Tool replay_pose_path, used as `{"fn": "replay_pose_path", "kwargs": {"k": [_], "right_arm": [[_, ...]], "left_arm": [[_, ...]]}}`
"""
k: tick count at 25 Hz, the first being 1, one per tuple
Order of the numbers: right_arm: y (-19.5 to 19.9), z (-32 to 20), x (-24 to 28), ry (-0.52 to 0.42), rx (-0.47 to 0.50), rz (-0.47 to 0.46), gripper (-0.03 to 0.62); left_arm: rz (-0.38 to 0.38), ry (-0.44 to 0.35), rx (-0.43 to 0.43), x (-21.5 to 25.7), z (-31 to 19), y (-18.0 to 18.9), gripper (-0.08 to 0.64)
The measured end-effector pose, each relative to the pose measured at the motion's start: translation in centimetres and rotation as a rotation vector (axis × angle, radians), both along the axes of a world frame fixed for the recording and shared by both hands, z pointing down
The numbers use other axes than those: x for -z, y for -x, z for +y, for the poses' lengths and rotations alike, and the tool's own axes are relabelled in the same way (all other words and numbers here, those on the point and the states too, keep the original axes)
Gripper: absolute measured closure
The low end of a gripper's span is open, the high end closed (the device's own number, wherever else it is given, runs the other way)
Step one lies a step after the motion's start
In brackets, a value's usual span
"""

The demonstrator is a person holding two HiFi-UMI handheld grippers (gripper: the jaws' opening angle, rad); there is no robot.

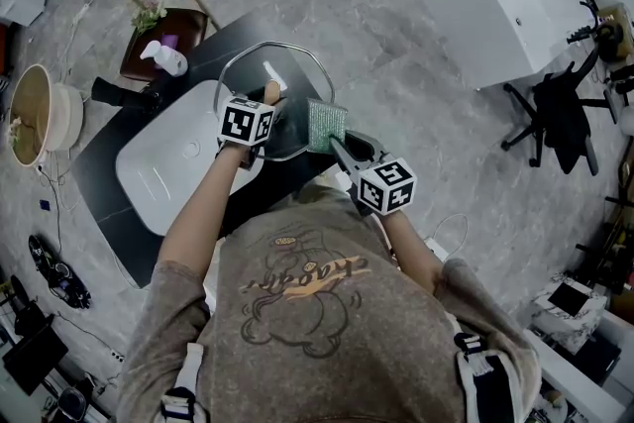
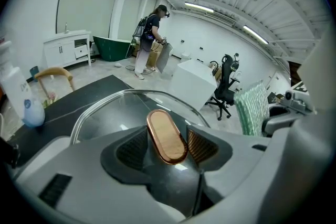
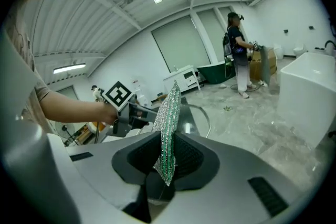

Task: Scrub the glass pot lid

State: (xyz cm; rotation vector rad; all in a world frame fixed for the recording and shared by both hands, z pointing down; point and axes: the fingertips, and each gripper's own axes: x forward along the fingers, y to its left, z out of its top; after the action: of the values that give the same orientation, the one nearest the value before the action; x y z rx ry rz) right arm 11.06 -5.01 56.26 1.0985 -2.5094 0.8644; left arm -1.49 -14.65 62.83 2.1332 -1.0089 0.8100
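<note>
The glass pot lid (image 1: 289, 79) is held over the black counter beside the white sink (image 1: 158, 175). Its oval wooden handle (image 2: 166, 135) sits between the pads of my left gripper (image 1: 265, 106), which is shut on it; the glass (image 2: 113, 110) spreads out beyond the jaws. My right gripper (image 1: 337, 144) is shut on a green scrubbing pad (image 3: 168, 123), which stands upright between its jaws. The green scrubbing pad (image 1: 326, 125) is at the lid's right rim; whether it touches the glass I cannot tell. The right gripper view shows the lid's rim (image 3: 206, 118) behind the pad.
A white soap bottle (image 1: 164, 58) stands on the black counter (image 1: 104, 154) left of the lid. A wooden chair (image 1: 158, 10) is behind it. A white tub (image 1: 505, 10) and an office chair (image 1: 560, 119) stand to the right. A person (image 2: 149, 39) works far off.
</note>
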Motion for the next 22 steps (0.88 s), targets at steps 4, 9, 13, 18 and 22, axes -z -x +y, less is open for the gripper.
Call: {"fn": "replay_pose_path", "kwargs": {"k": [4,9,13,18,22], "right_arm": [[1.5,1.8,-2.4,0.123,0.078,-0.018,0.502],[3.1,3.4,-4.9,0.247,0.173,0.004,0.502],[4.7,3.8,-5.8,0.289,0.234,0.014,0.502],[6.9,3.3,-6.6,0.311,0.281,0.008,0.502],[8.4,2.7,-7.6,0.339,0.301,0.010,0.502]], "left_arm": [[0.002,0.009,0.002,-0.3,0.1,0.1,0.322],[0.017,0.024,0.003,-0.5,0.2,0.0,0.324],[0.022,0.005,-0.006,0.4,-0.1,-0.3,0.327],[0.033,0.018,0.002,0.3,0.0,-0.3,0.330],[0.033,0.027,0.001,0.2,0.0,-0.2,0.331]]}}
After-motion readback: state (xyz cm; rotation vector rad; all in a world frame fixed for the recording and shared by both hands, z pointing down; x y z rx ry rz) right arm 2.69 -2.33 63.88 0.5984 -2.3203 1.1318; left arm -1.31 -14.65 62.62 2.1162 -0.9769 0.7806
